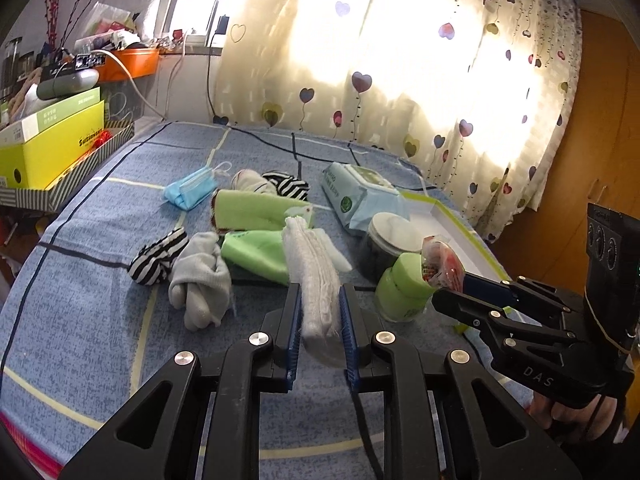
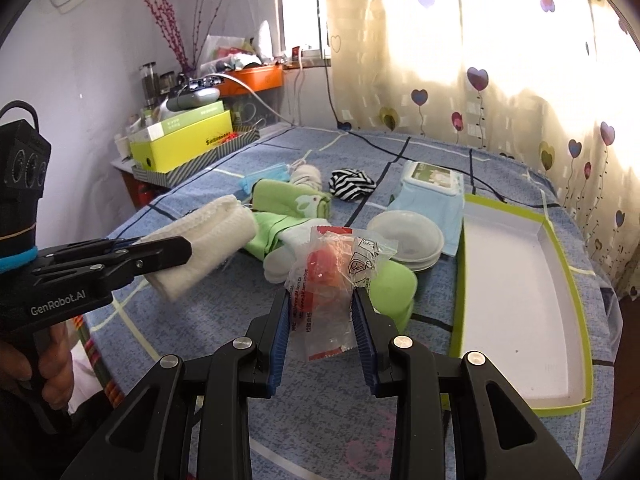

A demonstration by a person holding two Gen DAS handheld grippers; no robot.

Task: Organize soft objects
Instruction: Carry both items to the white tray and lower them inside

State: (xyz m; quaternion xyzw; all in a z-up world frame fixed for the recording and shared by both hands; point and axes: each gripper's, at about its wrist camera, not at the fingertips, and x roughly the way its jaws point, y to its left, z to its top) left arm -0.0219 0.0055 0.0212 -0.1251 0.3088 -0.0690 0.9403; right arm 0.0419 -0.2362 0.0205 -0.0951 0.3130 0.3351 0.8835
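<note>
My left gripper [image 1: 320,296] is shut on a folded white cloth [image 1: 316,280], held above the blue bedspread; the same white cloth [image 2: 200,244] shows in the right wrist view, sticking out of the left gripper [image 2: 176,252]. My right gripper [image 2: 322,300] is shut on a clear plastic packet [image 2: 332,276] with something red inside, also lifted off the bed. In the left wrist view the right gripper [image 1: 448,286] holds that packet [image 1: 442,262] at the right. Green cloths [image 1: 256,236], grey socks [image 1: 202,280], striped socks [image 1: 158,258] and a blue face mask [image 1: 190,192] lie on the bed.
An open white tray with a green rim [image 2: 516,280] lies on the bed at the right. Beside it are a wet-wipes pack [image 2: 432,192], a round white-lidded jar [image 2: 408,238] and a green bottle [image 2: 394,284]. Yellow boxes [image 1: 52,148] stand at the bed's left edge. A curtain hangs behind.
</note>
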